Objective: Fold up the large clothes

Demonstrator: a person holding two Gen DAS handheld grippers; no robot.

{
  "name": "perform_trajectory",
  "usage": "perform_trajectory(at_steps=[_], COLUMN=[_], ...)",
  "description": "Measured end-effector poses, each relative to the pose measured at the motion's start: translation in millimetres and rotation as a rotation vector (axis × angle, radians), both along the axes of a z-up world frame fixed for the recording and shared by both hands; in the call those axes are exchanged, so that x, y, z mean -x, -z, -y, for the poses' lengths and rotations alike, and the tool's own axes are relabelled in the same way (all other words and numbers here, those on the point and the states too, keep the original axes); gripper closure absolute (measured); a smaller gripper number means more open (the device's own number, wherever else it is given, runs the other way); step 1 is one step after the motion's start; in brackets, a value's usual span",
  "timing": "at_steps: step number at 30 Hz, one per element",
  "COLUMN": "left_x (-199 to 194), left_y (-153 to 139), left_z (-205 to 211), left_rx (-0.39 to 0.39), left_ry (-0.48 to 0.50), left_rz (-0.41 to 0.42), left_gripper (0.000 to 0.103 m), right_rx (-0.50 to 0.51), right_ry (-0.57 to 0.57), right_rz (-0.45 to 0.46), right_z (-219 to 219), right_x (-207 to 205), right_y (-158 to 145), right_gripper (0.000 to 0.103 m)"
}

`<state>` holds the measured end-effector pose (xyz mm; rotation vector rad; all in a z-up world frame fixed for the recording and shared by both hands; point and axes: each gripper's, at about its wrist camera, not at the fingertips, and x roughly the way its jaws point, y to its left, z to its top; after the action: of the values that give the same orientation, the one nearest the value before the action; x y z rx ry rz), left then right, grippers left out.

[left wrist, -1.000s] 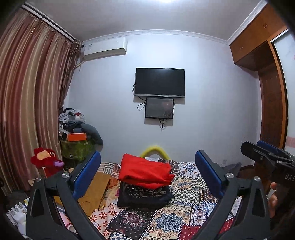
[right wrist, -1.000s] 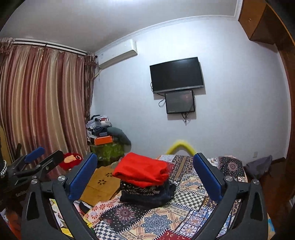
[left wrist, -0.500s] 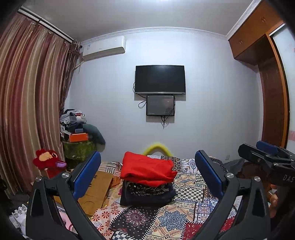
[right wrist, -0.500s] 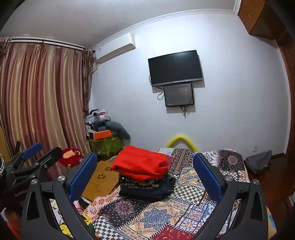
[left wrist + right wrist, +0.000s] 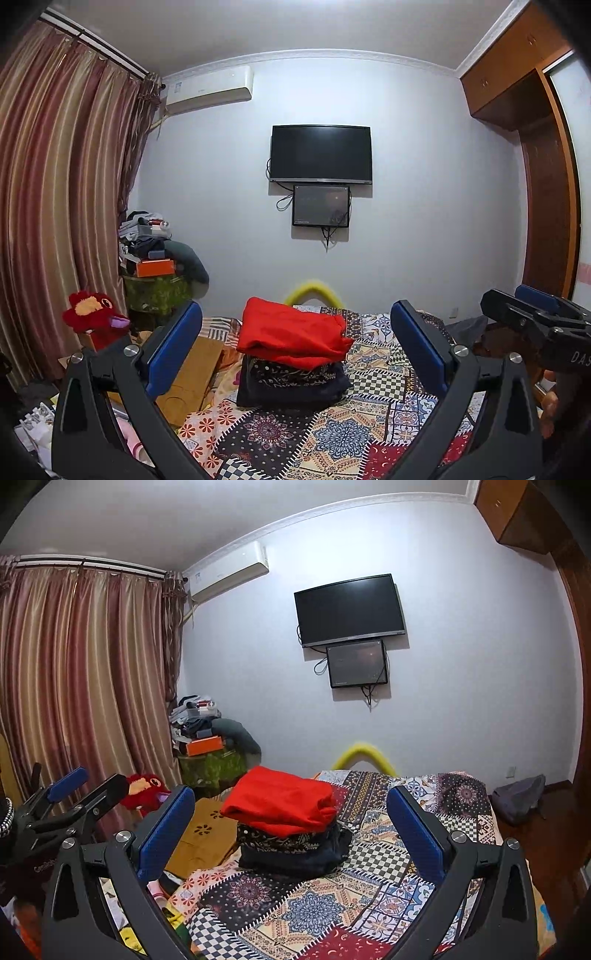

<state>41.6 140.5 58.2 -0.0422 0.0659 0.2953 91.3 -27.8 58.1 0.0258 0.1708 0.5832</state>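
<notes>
A folded red garment (image 5: 291, 334) (image 5: 279, 799) lies on top of a stack of dark folded clothes (image 5: 291, 382) (image 5: 291, 849) on the patchwork bed cover (image 5: 332, 435) (image 5: 306, 912). My left gripper (image 5: 295, 354) is open and held up in the air, short of the stack, with nothing between its blue pads. My right gripper (image 5: 291, 834) is open too, raised and apart from the stack. In the left wrist view the right gripper (image 5: 532, 317) shows at the right edge; in the right wrist view the left gripper (image 5: 81, 790) shows at the left edge.
A brown board (image 5: 192, 373) leans at the bed's left side beside a red plush toy (image 5: 94, 317). A cluttered green box (image 5: 155, 291) stands by the curtains. A TV (image 5: 321, 153) hangs on the far wall. A grey bag (image 5: 517, 797) lies on the floor at right.
Both views have tilted up a little: the stack sits lower in the frames and more ceiling shows. Both grippers stay open and empty.
</notes>
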Motion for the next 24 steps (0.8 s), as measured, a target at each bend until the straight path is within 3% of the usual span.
perform_trajectory(at_steps=[24], left_x=[-9.1], left_y=[2.3], left_z=[2.4], left_rx=[0.016], left_ry=[0.061], left_rz=[-0.033], left_gripper=[0.0], right_rx=[0.01], right_ry=[0.019], right_rz=[0.002], right_z=[-0.2], right_x=[-2.4], right_y=[0.5], right_gripper=[0.0])
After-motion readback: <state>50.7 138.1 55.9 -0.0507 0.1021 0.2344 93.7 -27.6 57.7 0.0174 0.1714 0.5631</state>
